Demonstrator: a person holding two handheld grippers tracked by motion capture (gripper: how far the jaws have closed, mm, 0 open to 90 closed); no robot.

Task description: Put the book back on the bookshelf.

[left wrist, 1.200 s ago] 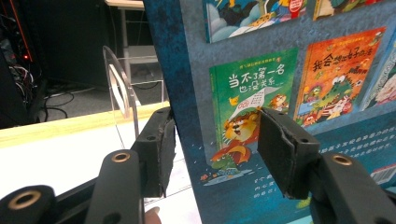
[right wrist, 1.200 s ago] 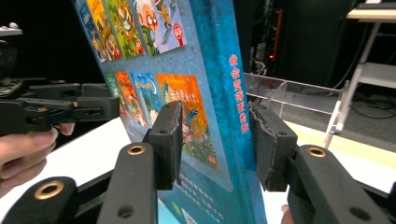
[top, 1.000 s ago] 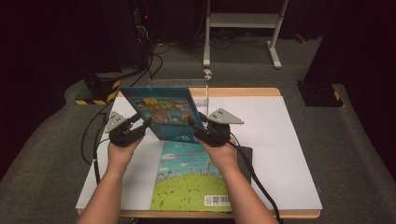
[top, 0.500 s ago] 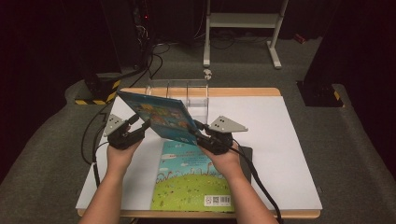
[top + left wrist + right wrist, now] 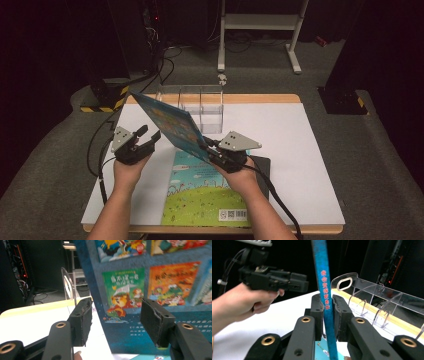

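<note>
The left gripper is held above the left part of the white table, jaws parted and empty. In the left gripper view the back cover of the blue book stands just beyond the two pads, which do not touch it.

The blue book is off the table, tilted, with its upper corner toward the far left and its lower corner at the right gripper. The right gripper's jaws have just been closing. In the right gripper view they are clamped on the book's spine, one pad on each side. The book is therefore carried by the right gripper alone.

A second book with a green cover lies flat on the table below the raised one, near the person's edge. The clear acrylic rack stands at the far edge of the table, and its slots appear vacant.

Judged status: the lift and the grasp on the spine are complete. Remaining steps appear to be bringing the blue book upright, carrying it to the rack, and seating it between two dividers. The green-covered book would then follow.
</note>
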